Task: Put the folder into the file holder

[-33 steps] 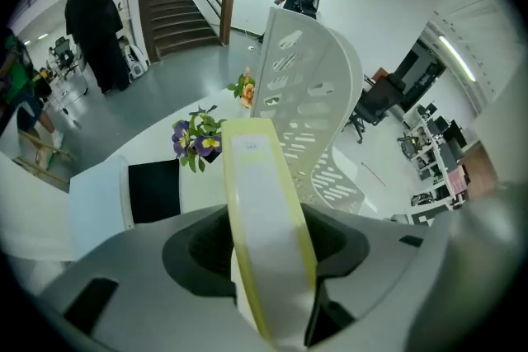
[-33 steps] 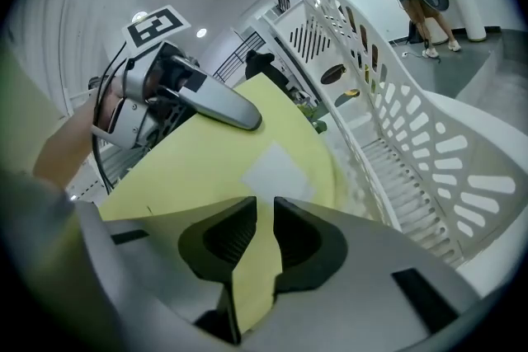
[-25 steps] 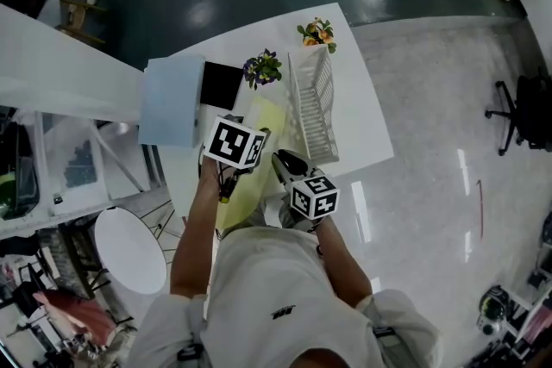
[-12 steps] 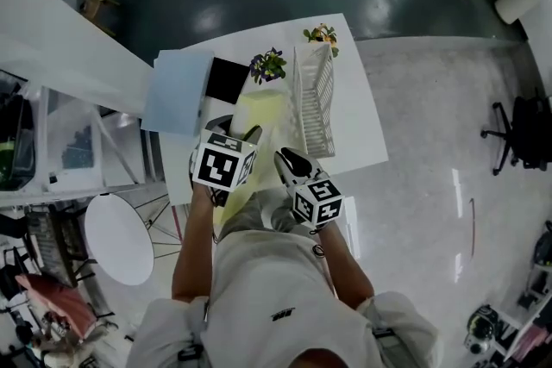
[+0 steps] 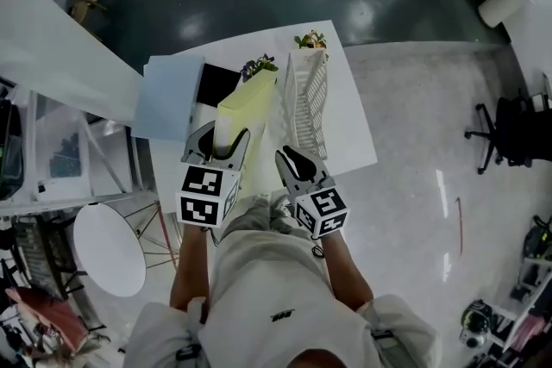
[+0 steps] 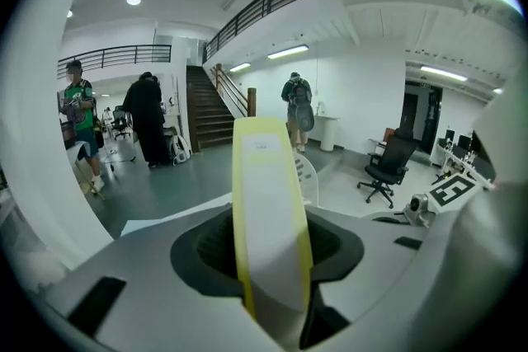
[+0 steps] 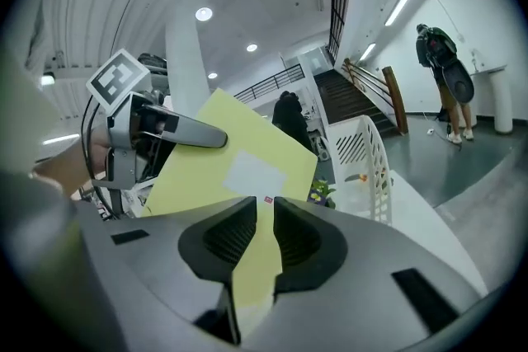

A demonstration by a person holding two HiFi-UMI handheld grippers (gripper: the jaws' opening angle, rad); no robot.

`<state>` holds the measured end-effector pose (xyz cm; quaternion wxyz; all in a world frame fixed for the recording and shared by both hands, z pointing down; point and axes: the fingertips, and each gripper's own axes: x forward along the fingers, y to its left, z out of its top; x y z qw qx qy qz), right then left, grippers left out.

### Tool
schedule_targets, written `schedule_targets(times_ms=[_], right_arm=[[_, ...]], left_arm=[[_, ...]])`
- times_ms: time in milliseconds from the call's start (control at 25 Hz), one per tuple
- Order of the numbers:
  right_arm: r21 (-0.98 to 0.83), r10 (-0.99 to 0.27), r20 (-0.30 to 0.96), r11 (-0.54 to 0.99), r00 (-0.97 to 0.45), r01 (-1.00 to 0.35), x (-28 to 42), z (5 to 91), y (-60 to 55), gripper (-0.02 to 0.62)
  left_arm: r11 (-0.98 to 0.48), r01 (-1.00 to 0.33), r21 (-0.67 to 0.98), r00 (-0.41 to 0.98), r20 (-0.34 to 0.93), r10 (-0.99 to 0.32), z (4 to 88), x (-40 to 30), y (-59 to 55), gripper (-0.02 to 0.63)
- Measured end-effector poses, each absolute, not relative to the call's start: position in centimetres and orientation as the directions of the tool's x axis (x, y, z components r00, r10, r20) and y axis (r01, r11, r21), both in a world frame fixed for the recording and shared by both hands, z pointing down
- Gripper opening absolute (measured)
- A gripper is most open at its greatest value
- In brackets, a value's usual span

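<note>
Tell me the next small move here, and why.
Probably shift the yellow folder right, over the white file holder: the left gripper and right gripper both clamp it, raised off the table, beside the holder, not yet above its open top.

Overhead, 2 close-ups; common: folder (image 5: 246, 106)

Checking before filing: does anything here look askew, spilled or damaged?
Nothing stands out. The left gripper and right gripper both clamp the folder, which looks unbent, and the file holder stands upright on the table.
</note>
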<state>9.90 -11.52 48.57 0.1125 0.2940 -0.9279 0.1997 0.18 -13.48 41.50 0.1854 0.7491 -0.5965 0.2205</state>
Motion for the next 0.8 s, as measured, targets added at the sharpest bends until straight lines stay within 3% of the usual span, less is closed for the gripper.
schedule_targets(times_ms=[480,800], right_arm=[[-0.135,-0.572,0.341,0.755,-0.746,-0.641,9.4,44.7,-14.2,0.066],[-0.092,-0.491,0.295,0.839,-0.820,-0.536,12.2,42.8,-14.3,0.066]], left_arm=[[-0.192,-0.980,0.046,0.197,0.306,-0.931,37.8,-3.2,-12.8,0.184],[-0.033,-0.999,0.017,0.035,0.213,-0.976,35.3,-0.5,-9.7,0.184]])
